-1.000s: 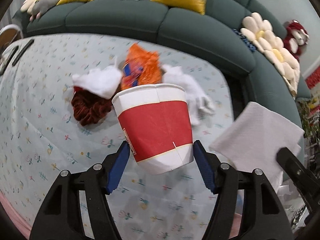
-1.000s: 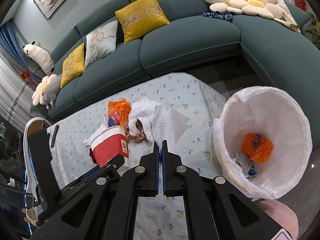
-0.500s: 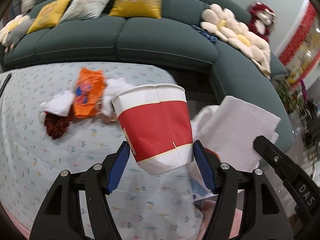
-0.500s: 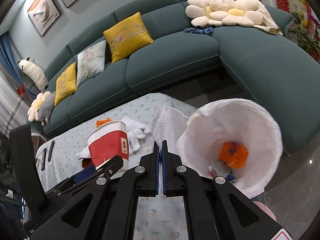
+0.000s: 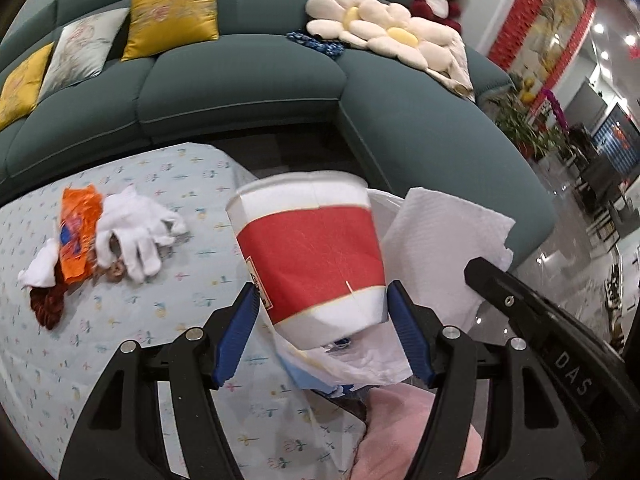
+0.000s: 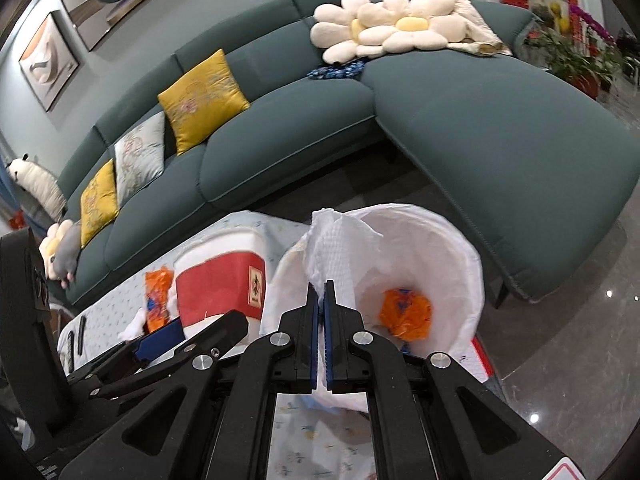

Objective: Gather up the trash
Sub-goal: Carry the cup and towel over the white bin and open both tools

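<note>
A dark green sofa [image 6: 420, 128] curved around the room, with yellow cushions [image 6: 202, 100] and a flower-shaped pillow [image 6: 384, 28] on it. In front of it stood a table under a pale flowered cloth [image 5: 120, 320]. Just past the table's edge stood a bin lined with a white bag [image 6: 452, 248]; a crumpled orange wrapper [image 6: 406, 314] lay at its bottom.

The left gripper [image 5: 322, 316] held a red-and-white paper cup [image 5: 312, 256] by its lower part — blue pads pressed on either side, the cup tilted and lifted clear of the cloth, close beside the bin's rim. The right gripper [image 6: 319, 300] had its fingers pressed together on a white paper towel [image 6: 340, 240], pinched by its edge and hanging over the bin's near rim.

Left on the cloth, well apart from the cup, lay a white glove [image 5: 136, 232], another orange wrapper [image 5: 76, 232] just beside it, and a dark red scrunchie [image 5: 48, 304].
</note>
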A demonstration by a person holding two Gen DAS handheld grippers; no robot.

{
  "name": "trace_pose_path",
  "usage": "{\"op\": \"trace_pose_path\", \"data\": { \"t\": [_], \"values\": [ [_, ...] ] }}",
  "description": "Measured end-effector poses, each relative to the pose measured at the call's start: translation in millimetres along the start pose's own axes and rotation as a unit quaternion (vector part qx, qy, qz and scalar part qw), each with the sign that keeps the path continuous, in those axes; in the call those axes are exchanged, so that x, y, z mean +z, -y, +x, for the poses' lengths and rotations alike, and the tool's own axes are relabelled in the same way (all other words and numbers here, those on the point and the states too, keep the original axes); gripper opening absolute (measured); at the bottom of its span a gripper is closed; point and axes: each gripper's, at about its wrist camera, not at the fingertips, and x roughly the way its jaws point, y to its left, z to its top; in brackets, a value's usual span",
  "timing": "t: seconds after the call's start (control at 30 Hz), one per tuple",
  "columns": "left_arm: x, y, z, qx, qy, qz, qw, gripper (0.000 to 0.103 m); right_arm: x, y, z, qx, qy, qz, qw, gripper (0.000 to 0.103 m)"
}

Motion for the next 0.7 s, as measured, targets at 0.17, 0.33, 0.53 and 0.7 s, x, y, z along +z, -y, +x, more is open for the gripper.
{"op": "trace_pose_path", "data": {
  "t": [0.17,0.33,0.53,0.7],
  "values": [
    [2.4,3.5,4.1,0.020,0.006,-0.002,0.9998,0.087,6.7,8.8,-2.8,-0.016,0.014,0.001,1.000,0.010],
    [3.9,-3.4,3.7,0.025,0.007,-0.010,0.9996,0.087,9.8,6.5,-1.7,-0.014,0.016,-0.003,1.000,0.018],
    [4.9,-9.6,-1.2,0.033,0.012,-0.012,0.9993,0.087,8.6,1.5,-3.0,-0.011,0.018,-0.004,1.000,0.024],
    [5.0,-15.7,-6.6,0.037,0.016,-0.018,0.9990,0.087,8.0,-3.1,-4.6,-0.013,0.018,-0.008,1.000,0.028]
  ]
}}
